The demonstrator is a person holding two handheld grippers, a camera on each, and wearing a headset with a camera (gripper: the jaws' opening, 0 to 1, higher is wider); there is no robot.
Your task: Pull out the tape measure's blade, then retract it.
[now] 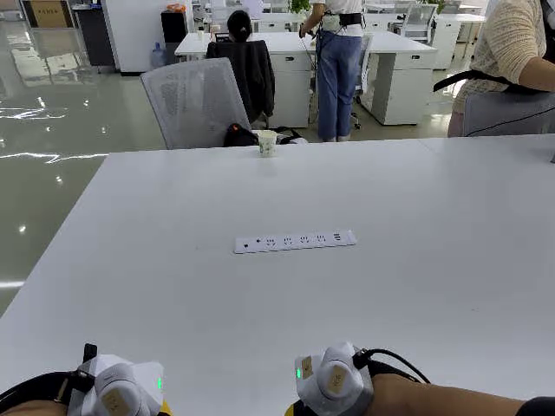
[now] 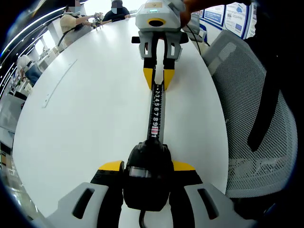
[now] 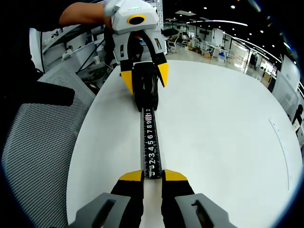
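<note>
Black tape measure case (image 2: pixel 146 183) clamped between the yellow-tipped jaws of the left gripper (image 2: pixel 147 166), low over the white table (image 1: pixel 434 260), close to the edge by the mesh chair (image 2: pixel 251 142). From the case mouth, blade (image 3: pixel 151 147) drawn part-way out, numerals up, stretched straight to the right gripper (image 3: pixel 152 176), jaws pinched shut on the blade's end. Cannot tell whether resting on the tabletop or held just above it.

Probably mid-pull, or near the turn to retraction. Main hazard: thin, slick steel in a narrow pinch. Lose that hold under spring tension and watch the blade whip back into the case, hook slamming the mouth. Same result from opening the right jaws outright instead of walking the end back in. Second hazard: case rounded and gripped only at the sides. Pull off-axis and risk twisting or popping it out of the left jaws, then off the nearby table edge. Third: drift sideways or lift one end and risk buckling or kinking the blade.

Well apart, farther up the table: power strip (image 1: pixel 295 241) and paper cup (image 1: pixel 266 143), no part in this.
</note>
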